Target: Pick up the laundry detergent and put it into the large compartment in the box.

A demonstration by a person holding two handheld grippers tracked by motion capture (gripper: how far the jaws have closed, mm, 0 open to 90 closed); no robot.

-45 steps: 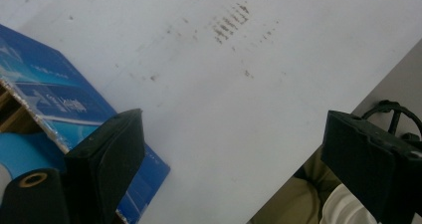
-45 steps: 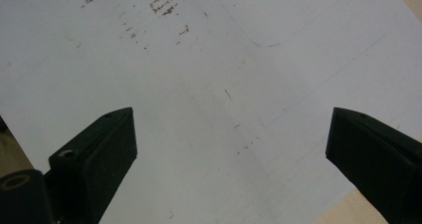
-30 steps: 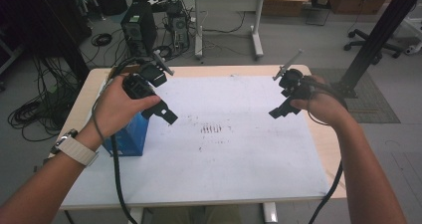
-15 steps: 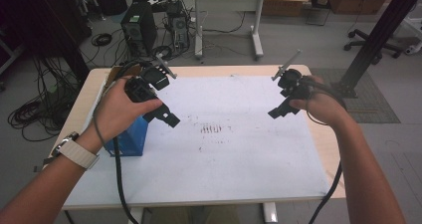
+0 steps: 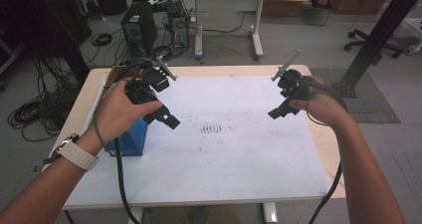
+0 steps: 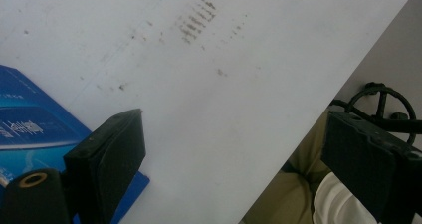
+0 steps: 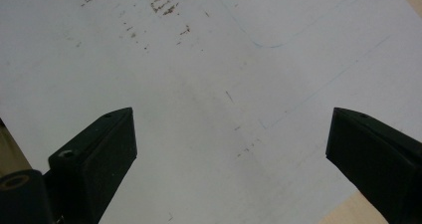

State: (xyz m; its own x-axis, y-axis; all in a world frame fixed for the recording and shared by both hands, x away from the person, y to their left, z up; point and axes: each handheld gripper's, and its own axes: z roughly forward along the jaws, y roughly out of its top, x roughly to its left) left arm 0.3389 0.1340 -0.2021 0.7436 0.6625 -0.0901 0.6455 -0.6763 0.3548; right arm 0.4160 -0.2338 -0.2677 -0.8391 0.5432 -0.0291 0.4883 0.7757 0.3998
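While both claws hang released, blue box (image 5: 130,140) print beside left claw (image 6: 234,149) too blurred to read.

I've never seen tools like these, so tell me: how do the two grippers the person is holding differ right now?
The left gripper is over the table's left part, next to the blue box; the right gripper is over the right part, with nothing but white tabletop near it. In its own view the left gripper looks past the table's edge; the right gripper's view looks at tabletop. Both are black, held above the table, jaws wide apart and empty.
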